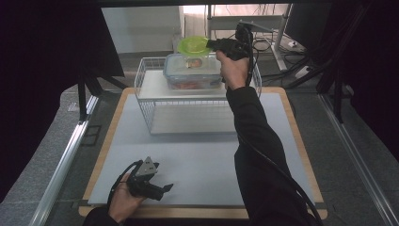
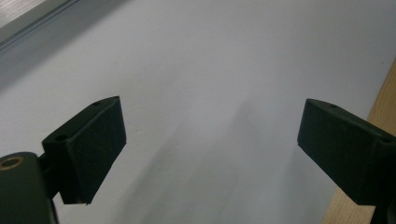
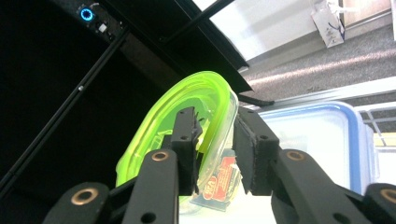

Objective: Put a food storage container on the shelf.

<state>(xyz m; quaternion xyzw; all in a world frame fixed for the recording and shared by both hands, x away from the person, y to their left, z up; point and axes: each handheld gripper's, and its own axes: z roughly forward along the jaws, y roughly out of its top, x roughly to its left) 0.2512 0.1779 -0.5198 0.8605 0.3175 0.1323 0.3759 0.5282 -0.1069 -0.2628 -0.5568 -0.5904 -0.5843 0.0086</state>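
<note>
High view: the right gripper grips a small clear tub with a lime-green lid above a blue-rimmed clear plastic box on the white wire rack.

Left gripper view: the left gripper, jaws spread, nothing between them, over the grey tabletop.

Right gripper view: jaws clamp the tub's edge.

black sleeve, matte-black jaws — brass-ringed screws

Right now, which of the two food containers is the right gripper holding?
The small round container with the lime-green lid, clamped in the right gripper above the bigger rectangular blue-rimmed container, which sits on the wire rack.
</note>
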